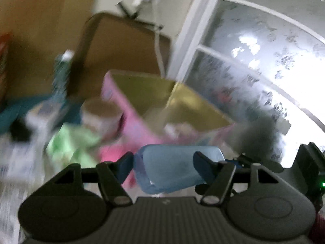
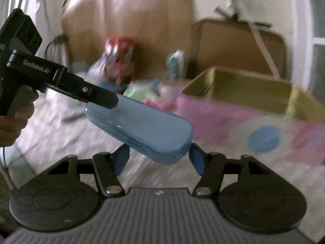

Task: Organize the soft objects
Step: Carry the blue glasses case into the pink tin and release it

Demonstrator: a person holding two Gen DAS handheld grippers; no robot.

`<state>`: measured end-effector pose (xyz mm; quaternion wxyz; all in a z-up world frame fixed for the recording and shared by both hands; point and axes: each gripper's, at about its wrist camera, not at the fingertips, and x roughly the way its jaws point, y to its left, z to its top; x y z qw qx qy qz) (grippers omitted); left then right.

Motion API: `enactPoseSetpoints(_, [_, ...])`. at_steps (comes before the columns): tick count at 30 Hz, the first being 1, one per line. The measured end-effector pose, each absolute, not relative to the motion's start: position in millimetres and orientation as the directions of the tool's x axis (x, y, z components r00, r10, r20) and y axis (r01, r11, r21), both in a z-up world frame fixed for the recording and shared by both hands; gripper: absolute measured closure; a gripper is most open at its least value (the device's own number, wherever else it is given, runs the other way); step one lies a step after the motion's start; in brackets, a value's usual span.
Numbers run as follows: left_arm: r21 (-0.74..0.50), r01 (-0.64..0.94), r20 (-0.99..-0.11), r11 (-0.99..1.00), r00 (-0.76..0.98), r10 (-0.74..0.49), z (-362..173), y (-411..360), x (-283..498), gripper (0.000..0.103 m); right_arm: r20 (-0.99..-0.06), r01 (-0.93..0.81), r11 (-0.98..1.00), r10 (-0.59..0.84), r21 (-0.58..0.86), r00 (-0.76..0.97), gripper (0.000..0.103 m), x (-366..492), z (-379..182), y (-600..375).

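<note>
Holding a blue case [image 2: 140,126] aloft before the pink box [image 2: 243,109], we pinch its far end in the left gripper [image 1: 162,162] while the right gripper [image 2: 158,156] brackets the near end, contact too blurred to tell.

A translucent light-blue oblong plastic case [image 2: 142,128], closed along its seam, is tilted in mid-air before the open pink-sided box [image 2: 233,118]
</note>
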<state>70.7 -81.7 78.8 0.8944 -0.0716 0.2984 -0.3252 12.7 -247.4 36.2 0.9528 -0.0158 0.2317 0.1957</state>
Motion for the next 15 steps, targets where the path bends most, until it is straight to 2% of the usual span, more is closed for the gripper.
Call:
enactPoseSetpoints(3, [-0.294,0.576,-0.445,0.763,0.623,-0.643,92,-109,96,0.038,-0.417,-0.318,0.947,0.305,0.041,0.856,0.037,27,50,-265])
enactPoseSetpoints(7, [-0.303,0.556,-0.437,0.774,0.64,-0.632,91,-140,132,0.038,-0.424,-0.248,0.967,0.248,0.057,0.871,0.037,60,57,-289])
enactPoseSetpoints(11, [-0.333,0.518,-0.465,0.788,0.637,-0.615,76,-160,167,0.038,-0.466,-0.2,0.978,0.206,0.063,0.86,0.037,93,52,-305])
enactPoseSetpoints(15, [-0.338,0.503,-0.503,0.795,0.618,-0.605,61,-177,191,0.037,-0.492,-0.105,0.994,0.106,0.03,0.864,0.037,114,43,-313])
